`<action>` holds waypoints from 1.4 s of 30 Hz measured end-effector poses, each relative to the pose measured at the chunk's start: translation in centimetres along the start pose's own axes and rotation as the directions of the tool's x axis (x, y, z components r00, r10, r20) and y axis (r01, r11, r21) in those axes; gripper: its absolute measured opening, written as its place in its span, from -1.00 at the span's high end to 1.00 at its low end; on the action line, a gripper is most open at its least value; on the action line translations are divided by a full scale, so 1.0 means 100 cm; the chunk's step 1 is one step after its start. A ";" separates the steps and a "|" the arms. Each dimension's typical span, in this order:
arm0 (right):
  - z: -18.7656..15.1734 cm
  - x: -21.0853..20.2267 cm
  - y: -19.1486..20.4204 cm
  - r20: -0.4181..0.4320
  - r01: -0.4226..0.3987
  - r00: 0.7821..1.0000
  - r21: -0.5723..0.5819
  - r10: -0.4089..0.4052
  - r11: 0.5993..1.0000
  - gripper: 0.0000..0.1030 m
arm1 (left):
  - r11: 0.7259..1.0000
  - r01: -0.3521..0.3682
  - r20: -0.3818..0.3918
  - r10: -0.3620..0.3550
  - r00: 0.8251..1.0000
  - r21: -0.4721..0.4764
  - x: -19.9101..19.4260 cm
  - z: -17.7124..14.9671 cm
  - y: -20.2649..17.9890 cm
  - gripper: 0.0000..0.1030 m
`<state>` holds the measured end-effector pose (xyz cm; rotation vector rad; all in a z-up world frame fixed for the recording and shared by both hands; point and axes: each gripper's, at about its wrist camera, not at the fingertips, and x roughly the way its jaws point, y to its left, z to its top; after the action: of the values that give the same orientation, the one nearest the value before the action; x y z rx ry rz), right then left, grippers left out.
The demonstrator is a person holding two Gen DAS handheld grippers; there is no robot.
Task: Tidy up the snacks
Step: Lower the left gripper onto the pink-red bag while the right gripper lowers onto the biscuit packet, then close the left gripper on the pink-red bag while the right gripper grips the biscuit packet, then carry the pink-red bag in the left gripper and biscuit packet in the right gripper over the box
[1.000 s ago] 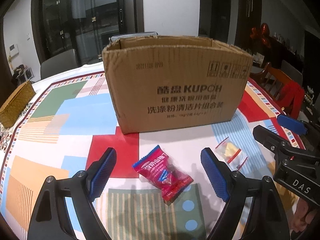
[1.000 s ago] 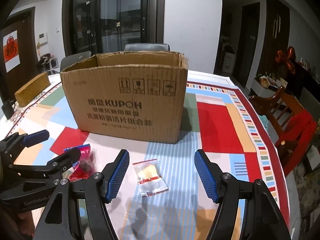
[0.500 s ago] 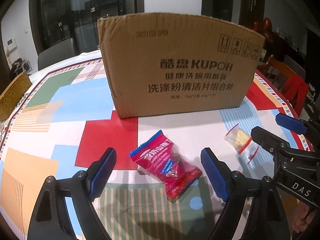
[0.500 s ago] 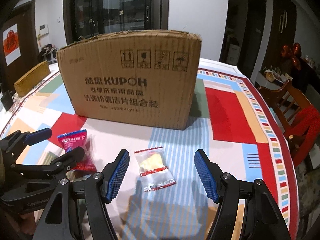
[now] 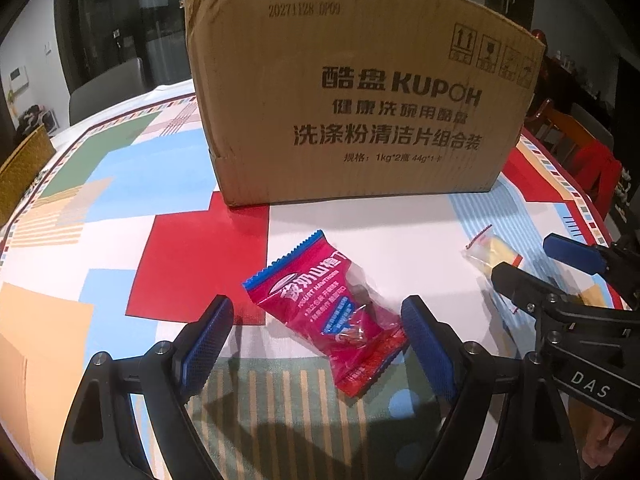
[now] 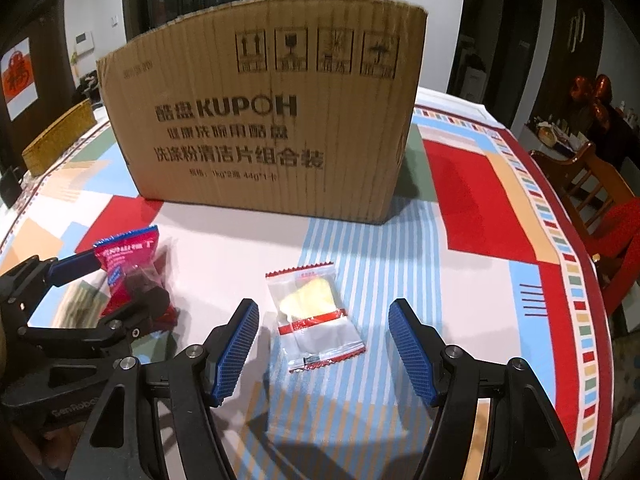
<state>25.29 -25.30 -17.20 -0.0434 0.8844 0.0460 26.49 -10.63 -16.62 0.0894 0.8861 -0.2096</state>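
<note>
A red snack packet (image 5: 332,314) with a blue serrated end lies flat on the patterned tablecloth (image 5: 120,216). My left gripper (image 5: 318,338) stands open with the packet between its blue pads, not pressing on it. A clear packet holding a yellow snack (image 6: 314,314) lies to the right, framed by my open right gripper (image 6: 324,344), whose pads stay apart from it. Behind both stands a tall brown cardboard box (image 5: 360,92) with dark print. The red packet (image 6: 132,270) and the left gripper (image 6: 120,292) also show in the right wrist view, partly overlapping.
A woven basket (image 6: 60,140) rests at the table's far left edge. Wooden chairs with red cushions (image 6: 600,200) stand past the right edge. A grey chair (image 5: 108,88) sits behind the table, with dark glass cabinets beyond.
Both grippers have sunk toward the table and closed in on their packets, which now look larger and lie between the pads. The box's open top has dropped out of sight.
</note>
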 end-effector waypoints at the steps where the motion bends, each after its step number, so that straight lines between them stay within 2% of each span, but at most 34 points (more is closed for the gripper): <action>1: -0.001 0.003 0.000 -0.010 -0.001 1.000 0.000 0.001 1.000 -0.33 | 1.000 0.002 0.000 -0.002 1.000 0.000 0.001 0.000 0.000 -0.65; 6: -0.002 0.012 0.000 -0.044 -0.003 0.999 0.000 0.003 1.000 -0.33 | 1.000 0.025 -0.003 -0.025 1.000 0.013 0.004 0.000 -0.001 -0.50; 9: -0.004 0.013 0.001 -0.050 -0.011 0.999 0.004 0.011 1.000 -0.32 | 0.999 0.046 -0.005 -0.046 0.999 0.019 0.005 -0.001 -0.003 -0.25; 11: -0.003 0.014 0.001 -0.050 -0.019 0.999 0.007 0.019 1.000 -0.24 | 0.998 0.054 -0.001 -0.054 0.999 0.022 0.004 0.000 -0.004 -0.02; 14: -0.002 0.012 0.002 -0.044 -0.031 0.999 0.008 0.031 0.999 0.06 | 0.998 0.068 0.002 -0.068 0.998 0.017 0.004 0.001 -0.005 0.11; 17: -0.002 0.011 0.003 -0.045 -0.039 0.998 0.012 0.039 0.999 0.16 | 0.997 0.075 0.004 -0.075 0.997 0.016 0.003 0.002 -0.005 0.26; 24: 0.002 0.006 0.000 -0.030 -0.037 0.999 0.033 0.038 0.999 0.36 | 0.997 0.070 0.024 -0.070 0.997 0.019 -0.003 0.004 -0.004 0.38; 42: 0.014 -0.031 0.003 0.053 -0.027 0.998 0.045 0.025 0.999 0.40 | 0.998 0.058 0.095 -0.060 0.994 0.025 -0.033 0.015 -0.004 0.43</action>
<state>24.40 -25.00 -13.94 0.0124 0.8330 0.0507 25.53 -10.84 -13.09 0.0734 0.7919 -0.2771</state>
